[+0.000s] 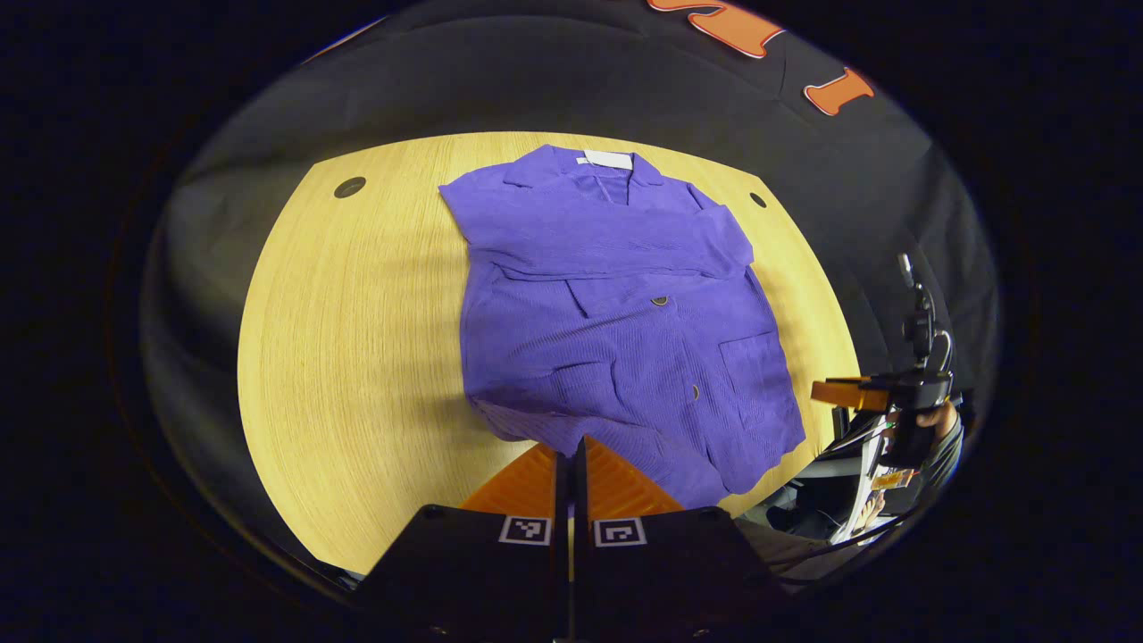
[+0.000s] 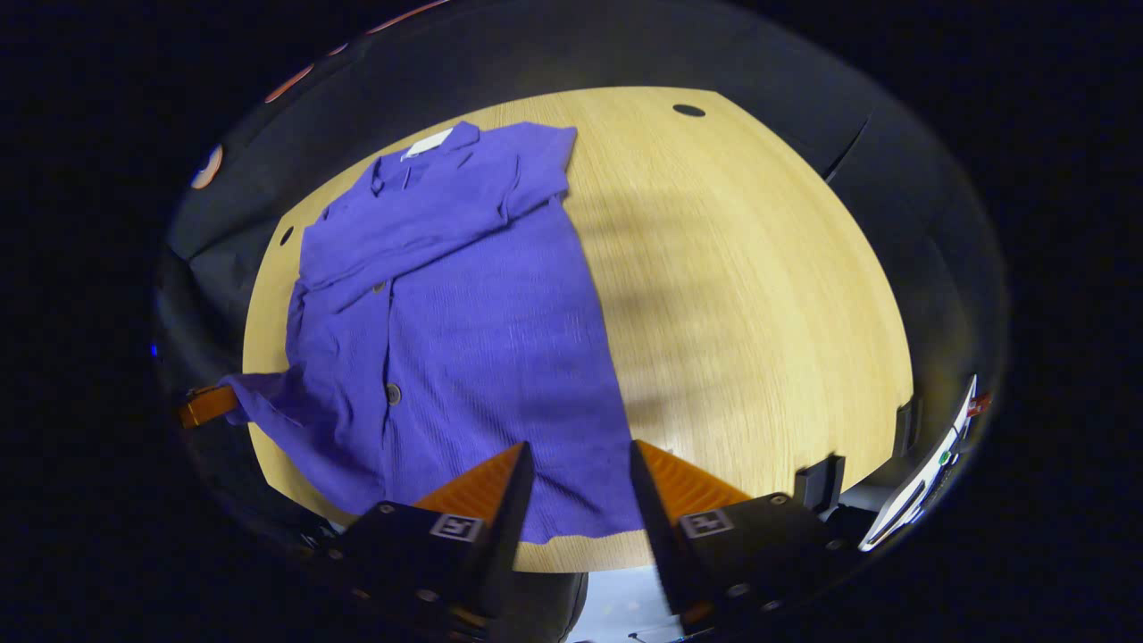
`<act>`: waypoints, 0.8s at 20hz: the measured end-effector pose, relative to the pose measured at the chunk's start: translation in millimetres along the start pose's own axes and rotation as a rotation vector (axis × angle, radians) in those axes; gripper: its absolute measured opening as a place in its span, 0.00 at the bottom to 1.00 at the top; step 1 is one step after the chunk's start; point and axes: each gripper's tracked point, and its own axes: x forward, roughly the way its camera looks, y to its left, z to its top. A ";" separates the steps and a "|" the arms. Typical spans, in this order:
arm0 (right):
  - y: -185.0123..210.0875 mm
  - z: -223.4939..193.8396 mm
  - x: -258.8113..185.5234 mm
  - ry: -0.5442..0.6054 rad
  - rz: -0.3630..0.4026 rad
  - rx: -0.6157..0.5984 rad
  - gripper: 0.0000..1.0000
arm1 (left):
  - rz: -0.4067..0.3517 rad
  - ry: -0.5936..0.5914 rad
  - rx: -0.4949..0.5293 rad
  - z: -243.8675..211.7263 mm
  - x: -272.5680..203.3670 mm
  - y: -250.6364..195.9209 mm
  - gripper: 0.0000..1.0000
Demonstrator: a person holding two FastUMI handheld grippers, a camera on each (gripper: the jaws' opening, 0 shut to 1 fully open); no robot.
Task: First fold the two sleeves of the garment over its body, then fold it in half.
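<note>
A purple button shirt (image 1: 616, 304) lies flat on the wooden table (image 1: 357, 357), collar at the far side, both sleeves folded across its chest. My left gripper (image 1: 571, 460) is shut on the near hem, and the cloth bunches where the fingers meet. In the right gripper view the shirt (image 2: 464, 304) has its bottom left corner drawn up and sideways to the left gripper (image 2: 207, 405). My right gripper (image 2: 576, 473) stands open over the hem near the shirt's other bottom corner, with cloth showing between its fingers. The right gripper (image 1: 844, 393) also appears in the left gripper view, held by a hand (image 1: 938, 420).
The table (image 2: 759, 295) has bare wood on both sides of the shirt and small round holes near its far corners (image 1: 349, 187) (image 2: 688, 110). A white device (image 2: 929, 482) sits beyond the table's near right edge. Black cloth walls surround the table.
</note>
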 end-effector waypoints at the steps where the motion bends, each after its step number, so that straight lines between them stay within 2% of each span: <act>1: 0.0 -7.2 7.0 0.011 0.004 0.003 0.74 | 0.002 0.002 -0.005 -1.3 1.9 -0.6 0.04; 2: -2.7 -14.7 13.9 0.032 0.002 -0.010 0.94 | 0.004 0.006 -0.009 -2.9 3.4 -0.9 0.03; 3: -7.8 -25.2 21.7 0.055 -0.013 -0.021 0.98 | 0.008 0.010 -0.012 -5.0 4.4 -0.4 0.03; 4: -9.8 -34.2 28.3 0.081 -0.019 -0.029 0.98 | 0.011 0.016 -0.015 -5.1 5.9 -1.2 0.04; 5: -12.1 -43.3 34.9 0.103 -0.030 -0.036 0.87 | 0.015 0.020 -0.017 -6.7 7.1 -1.2 0.04; 6: -15.4 -49.9 40.5 0.120 -0.044 -0.047 0.98 | 0.020 0.024 -0.024 -8.8 7.3 0.8 0.03; 8: -22.6 -57.2 42.0 0.131 -0.080 -0.088 0.99 | 0.026 0.031 -0.034 -9.0 8.5 1.7 0.04; 12: -18.3 -56.5 43.1 0.134 -0.088 -0.127 0.99 | 0.032 0.039 -0.054 -13.0 10.0 4.9 0.03; 13: -15.6 -56.0 47.0 0.131 -0.086 -0.135 0.95 | 0.030 0.042 -0.058 -13.0 10.9 5.2 0.03; 15: -4.4 -49.3 49.0 0.100 -0.078 -0.097 0.58 | 0.023 0.050 -0.071 -15.9 11.5 5.3 0.04; 16: -3.0 -44.7 48.5 0.070 -0.087 -0.048 0.32 | 0.024 0.050 -0.071 -16.7 10.9 5.5 0.03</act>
